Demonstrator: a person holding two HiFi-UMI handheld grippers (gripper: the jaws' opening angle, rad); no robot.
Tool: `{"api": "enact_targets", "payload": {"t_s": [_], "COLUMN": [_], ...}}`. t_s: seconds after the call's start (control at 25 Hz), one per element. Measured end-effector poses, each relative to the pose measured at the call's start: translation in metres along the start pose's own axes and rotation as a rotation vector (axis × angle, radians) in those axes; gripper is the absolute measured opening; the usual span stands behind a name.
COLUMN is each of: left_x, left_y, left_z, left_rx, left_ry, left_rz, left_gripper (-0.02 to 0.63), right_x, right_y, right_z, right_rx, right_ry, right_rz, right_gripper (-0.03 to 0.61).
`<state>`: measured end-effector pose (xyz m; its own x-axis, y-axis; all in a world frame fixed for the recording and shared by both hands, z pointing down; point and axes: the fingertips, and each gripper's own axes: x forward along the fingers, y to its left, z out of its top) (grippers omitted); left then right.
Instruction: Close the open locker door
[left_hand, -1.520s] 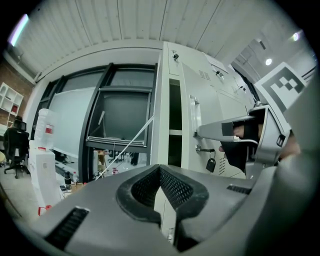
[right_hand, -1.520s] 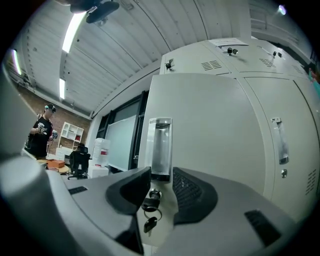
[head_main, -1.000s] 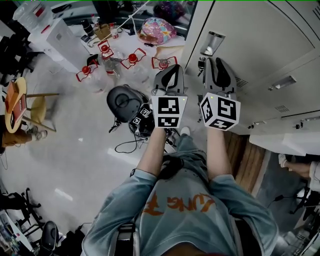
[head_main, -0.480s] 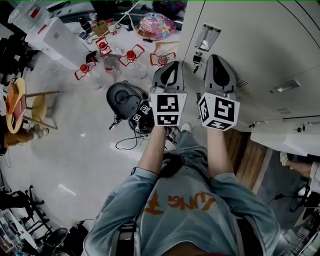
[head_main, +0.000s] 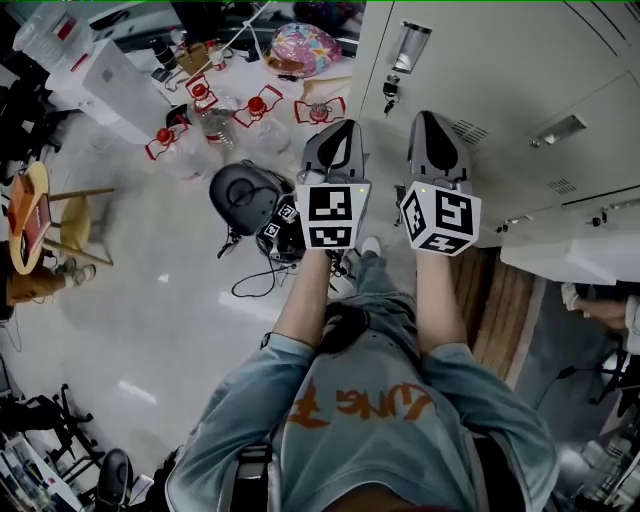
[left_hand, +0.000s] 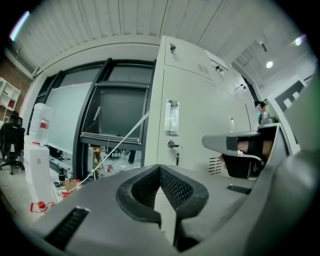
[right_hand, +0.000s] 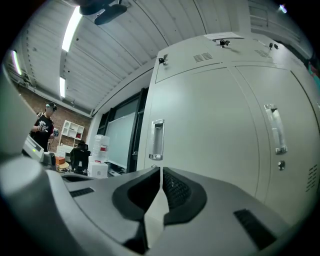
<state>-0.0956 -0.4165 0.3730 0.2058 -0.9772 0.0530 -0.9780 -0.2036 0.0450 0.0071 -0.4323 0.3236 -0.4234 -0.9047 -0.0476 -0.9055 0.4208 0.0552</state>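
A pale grey locker door (head_main: 470, 70) with a recessed metal handle (head_main: 405, 45) and keys hanging in its lock (head_main: 390, 92) stands straight ahead. It looks flush with the neighbouring doors; I cannot tell whether it is latched. My left gripper (head_main: 338, 150) is shut and empty, held off the door's left edge. In the left gripper view the same handle (left_hand: 171, 117) and lock (left_hand: 173, 145) lie beyond the jaws (left_hand: 160, 167). My right gripper (head_main: 432, 145) is shut and empty close before the door face, with the handle (right_hand: 157, 140) just past its tips (right_hand: 161, 170).
Left of the lockers the floor holds a black round device (head_main: 245, 195) with cables, red-framed bottles (head_main: 260, 108), a colourful bag (head_main: 298, 45) and a white dispenser (head_main: 110, 75). A wooden stool (head_main: 40, 215) stands far left. A white ledge (head_main: 570, 265) and another person's hand (head_main: 600, 310) are at the right.
The locker handle and keys have slid up and left in the head view as the lockers came nearer. Both grippers stay side by side in much the same place.
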Motion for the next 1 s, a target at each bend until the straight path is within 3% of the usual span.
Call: {"api": "enact_targets", "payload": {"t_s": [0.48,1.0], "left_x": [-0.084,-0.096], "left_y": [-0.038,-0.055], "left_z": [-0.012,-0.033], "left_rx": [-0.006,-0.039], "left_ry": [0.008,0.044], "left_rz": [-0.097,-0.121], "left_gripper": [0.021,0.021], "right_x": [-0.104,-0.136], "right_y": [0.014,0.010], "right_z": [-0.020,-0.052], "right_rx": [0.061,0.050], "right_ry": [0.048,0.130], "right_rz": [-0.063,-0.062], "right_gripper": [0.038,0.038]}}
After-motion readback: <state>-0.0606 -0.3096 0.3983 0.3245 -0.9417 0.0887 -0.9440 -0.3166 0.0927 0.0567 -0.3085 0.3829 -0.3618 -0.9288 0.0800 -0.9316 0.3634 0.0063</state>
